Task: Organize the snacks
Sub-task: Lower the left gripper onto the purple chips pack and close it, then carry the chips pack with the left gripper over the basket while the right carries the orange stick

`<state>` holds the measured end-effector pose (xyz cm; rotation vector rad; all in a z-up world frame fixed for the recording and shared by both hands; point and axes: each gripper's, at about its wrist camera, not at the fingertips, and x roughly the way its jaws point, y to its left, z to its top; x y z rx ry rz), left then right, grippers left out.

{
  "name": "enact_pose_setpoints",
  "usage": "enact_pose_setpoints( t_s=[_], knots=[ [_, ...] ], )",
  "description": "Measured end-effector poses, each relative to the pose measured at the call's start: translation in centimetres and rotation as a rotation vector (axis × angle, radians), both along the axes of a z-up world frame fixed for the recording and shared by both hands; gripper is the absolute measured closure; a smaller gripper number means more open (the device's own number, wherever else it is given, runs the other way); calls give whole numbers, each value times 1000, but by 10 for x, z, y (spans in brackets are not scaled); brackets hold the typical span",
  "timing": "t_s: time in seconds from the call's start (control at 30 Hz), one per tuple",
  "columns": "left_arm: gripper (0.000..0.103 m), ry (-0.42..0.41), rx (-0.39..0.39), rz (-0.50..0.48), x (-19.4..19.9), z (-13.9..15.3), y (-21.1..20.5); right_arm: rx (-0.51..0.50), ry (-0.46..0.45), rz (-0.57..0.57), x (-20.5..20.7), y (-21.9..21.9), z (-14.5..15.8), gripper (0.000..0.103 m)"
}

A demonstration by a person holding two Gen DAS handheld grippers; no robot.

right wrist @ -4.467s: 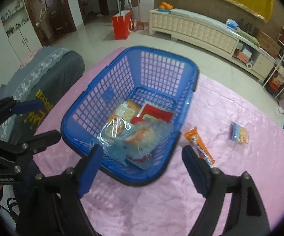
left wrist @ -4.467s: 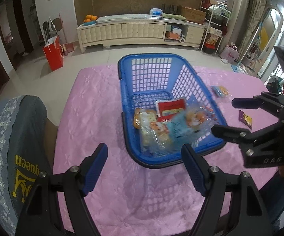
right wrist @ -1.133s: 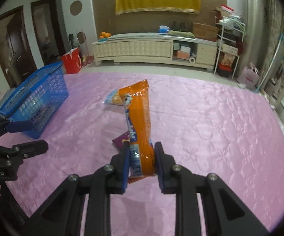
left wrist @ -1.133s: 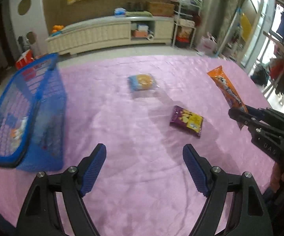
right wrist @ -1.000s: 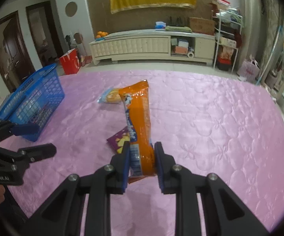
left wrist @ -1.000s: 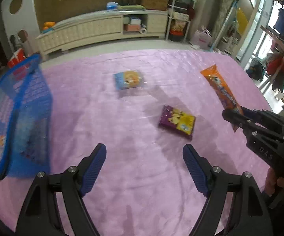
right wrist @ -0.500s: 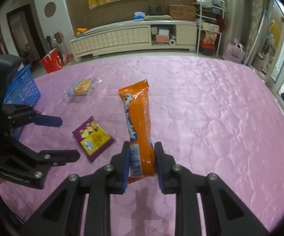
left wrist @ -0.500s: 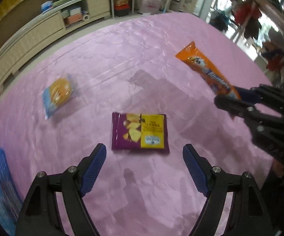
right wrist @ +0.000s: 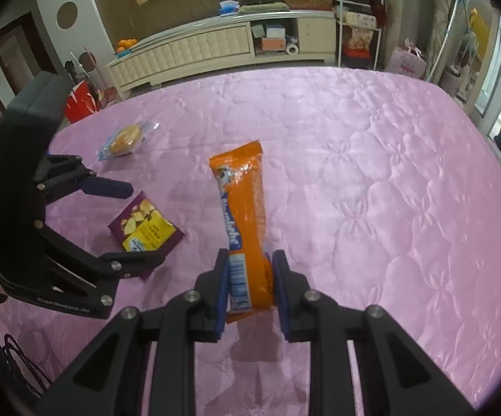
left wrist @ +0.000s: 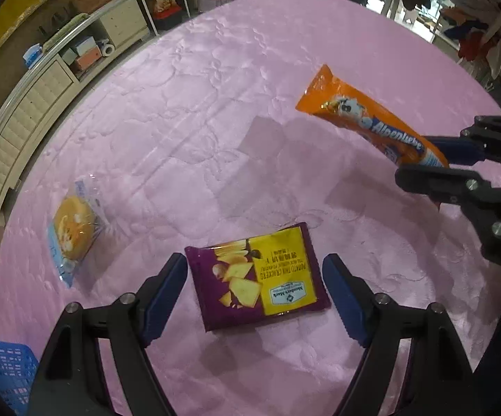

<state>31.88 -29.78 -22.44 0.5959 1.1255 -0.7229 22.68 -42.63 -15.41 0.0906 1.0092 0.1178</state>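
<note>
- Basket (left wrist: 4,367): blue plastic lattice, only a corner shows at the near-left edge of the left wrist view; its contents are cut off. In the right wrist view it cannot be seen.
- Tabletop (left wrist: 215,111): covered in pink quilted satin, glossy, stitched in petal shapes; its near edge is hidden behind the tool arms in both views.
- Left tongs (left wrist: 255,286): black arms, blue ribbed pads, jaws set wide and gripping nothing. They straddle the cracker pack; whether the pads touch the cover cannot be told.
- Cracker pack (left wrist: 259,286): flat, rectangular foil pouch, purple and yellow, lying flat on the cover between the left pads. Small print is upside down and partly unreadable. In the right wrist view its near corner is hidden by the left tool.
- Right tongs (right wrist: 250,286): jaws narrowed and clamped on the near end of the orange bar, clear of the cover.
- Orange bar (right wrist: 247,218): long, slim, glossy wrapper, crimped far end, barcode at the gripped end; lettering partly readable. Held at the right of the scene, its near end hidden between the pads.
- Bun (left wrist: 73,228): round, golden, sealed in a clear and blue crinkly bag, lying to the far left of the cracker pack, well apart from it.
</note>
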Motion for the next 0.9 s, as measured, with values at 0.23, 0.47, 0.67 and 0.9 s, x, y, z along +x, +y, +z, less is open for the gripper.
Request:
enact_pose_setpoints(
  t_s=[0.23,0.47,0.67,0.9],
  knots=[
    [24,22,-18,30,2,-5,7,1,12,13,1,4,-1,75],
    [41,46,-55,72,-11,-3,17,-3,16,20,1,6,-2,75],
    [51,51,-65,94,-24,1,22,-6,14,30,0,9,-2,75],
    [51,23,-111,173,-30,27,50,29,12,36,-9,19,6,75]
  ],
)
